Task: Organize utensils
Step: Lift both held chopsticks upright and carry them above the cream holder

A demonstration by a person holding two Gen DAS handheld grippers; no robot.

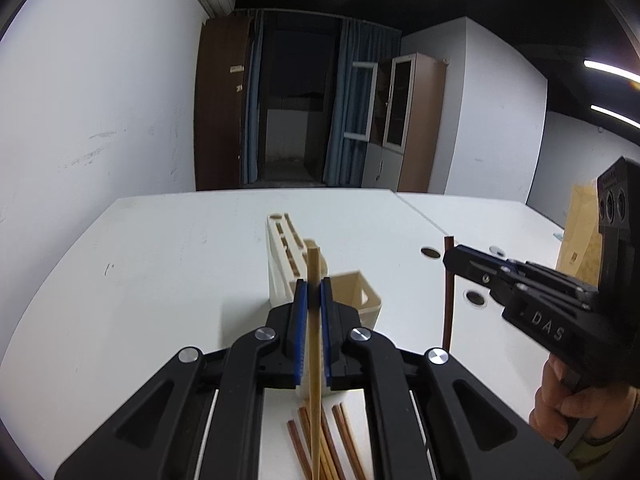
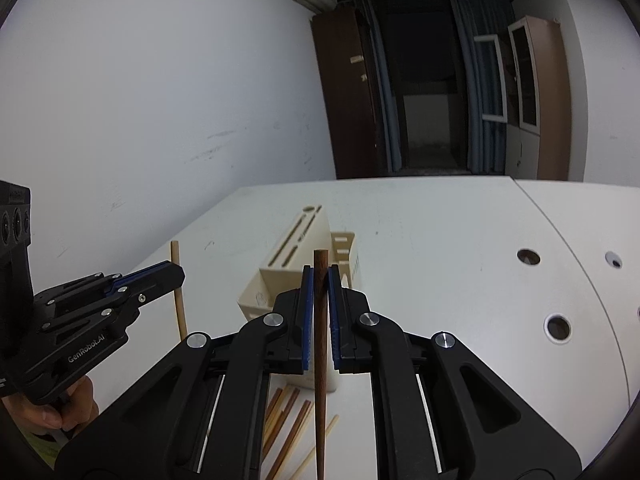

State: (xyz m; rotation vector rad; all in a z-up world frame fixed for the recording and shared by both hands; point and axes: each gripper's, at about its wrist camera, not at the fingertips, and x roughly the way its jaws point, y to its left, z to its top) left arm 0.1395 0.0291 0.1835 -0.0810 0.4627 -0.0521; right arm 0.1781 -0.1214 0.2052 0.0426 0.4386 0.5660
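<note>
My left gripper (image 1: pixel 314 288) is shut on a light wooden chopstick (image 1: pixel 314 344) that stands upright between its blue pads. My right gripper (image 2: pixel 319 276) is shut on a dark brown chopstick (image 2: pixel 320 360), also upright. Each gripper shows in the other's view: the right gripper (image 1: pixel 450 262) with its dark chopstick (image 1: pixel 448 312), the left gripper (image 2: pixel 178 274) with its light chopstick (image 2: pixel 179 304). Beyond both stands a cream utensil holder (image 1: pixel 288 264) with slots on top and an open box compartment (image 1: pixel 356 292); the holder (image 2: pixel 296 248) sits on the white table (image 1: pixel 168 264). Several loose chopsticks (image 1: pixel 336 440) lie below the grippers.
The table (image 2: pixel 440 240) has round cable holes (image 2: pixel 558 328) on its right part. A brown paper bag (image 1: pixel 580 236) stands at the far right. A hand (image 1: pixel 568 404) holds the right gripper's handle. A white wall runs along the left.
</note>
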